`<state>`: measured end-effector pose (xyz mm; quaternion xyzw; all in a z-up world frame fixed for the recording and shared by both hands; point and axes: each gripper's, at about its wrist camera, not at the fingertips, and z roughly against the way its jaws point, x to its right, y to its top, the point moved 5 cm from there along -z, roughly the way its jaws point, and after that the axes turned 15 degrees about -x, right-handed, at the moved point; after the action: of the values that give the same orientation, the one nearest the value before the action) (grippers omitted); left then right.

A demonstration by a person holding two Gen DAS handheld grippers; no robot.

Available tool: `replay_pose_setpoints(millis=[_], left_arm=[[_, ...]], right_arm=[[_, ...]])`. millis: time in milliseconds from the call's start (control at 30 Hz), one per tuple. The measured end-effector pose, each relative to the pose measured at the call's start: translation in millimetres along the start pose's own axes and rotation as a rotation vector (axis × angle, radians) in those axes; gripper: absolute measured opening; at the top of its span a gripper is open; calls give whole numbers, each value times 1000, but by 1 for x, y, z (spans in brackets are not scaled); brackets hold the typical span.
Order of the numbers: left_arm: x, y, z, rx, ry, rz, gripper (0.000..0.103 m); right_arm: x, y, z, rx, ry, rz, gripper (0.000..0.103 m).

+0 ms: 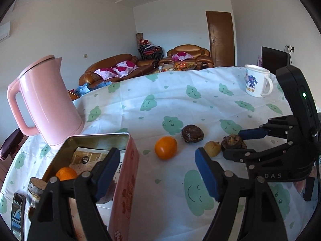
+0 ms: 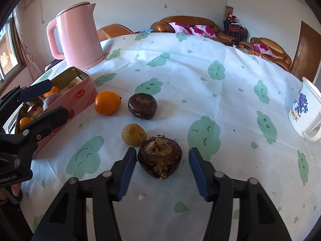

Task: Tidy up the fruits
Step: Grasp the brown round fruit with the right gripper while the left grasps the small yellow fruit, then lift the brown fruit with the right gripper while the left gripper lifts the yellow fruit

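Observation:
A rough brown fruit lies on the cloud-print cloth between the fingers of my right gripper. The left pad is at its skin, while a gap shows at the right pad, so the gripper is open. Beside it lie a small yellow fruit, a smooth dark fruit and an orange. My left gripper is open and holds nothing. It straddles the near wall of the pink tin. Inside the tin are an orange and other fruit, partly hidden.
A pink kettle stands behind the tin at the table's left edge. A white printed mug sits far right. A small pale scrap lies on the cloth near my right fingers. Brown sofas stand beyond the table's far edge.

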<state>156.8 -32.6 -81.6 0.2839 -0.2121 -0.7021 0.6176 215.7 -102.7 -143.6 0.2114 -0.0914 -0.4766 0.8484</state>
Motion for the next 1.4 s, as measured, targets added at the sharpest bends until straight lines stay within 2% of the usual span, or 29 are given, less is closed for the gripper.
replay_pose_setpoints(millis=[167,367,533,633,733,833,900,1033,1167,1400], left_arm=[[11,3,-5,-16,-18,-24,79],[28,10,-15,-51,-58,-49,79],[45,12,-31,-98,-85,-69,79],[54,16,-35,-114,-104,-77,78],[61,18,-42,-139,-133,-88,73],[66,21,-53,-188,-160,-95,58],[68,21,-61,-221,-166,-97,52],[72,18,-70,-268,-201,-103,31],[68,18,-67,-252,-213,-88,31],[67,21,-54,-184,-188,-95,31]], right_arm=[[2,-3,12,54,-19,-12,47],[25,-6,29,133,-47,-130,46],[34,-7,34,153,-110,-153,46],[40,-7,35,158,-100,-167,47],[43,-9,36,165,-94,-180,47],[46,-9,36,168,-88,-189,47],[45,-9,36,166,-87,-189,47],[45,-9,36,166,-87,-184,47],[45,-10,38,178,-84,-180,47],[39,-11,45,216,-91,-154,47]])
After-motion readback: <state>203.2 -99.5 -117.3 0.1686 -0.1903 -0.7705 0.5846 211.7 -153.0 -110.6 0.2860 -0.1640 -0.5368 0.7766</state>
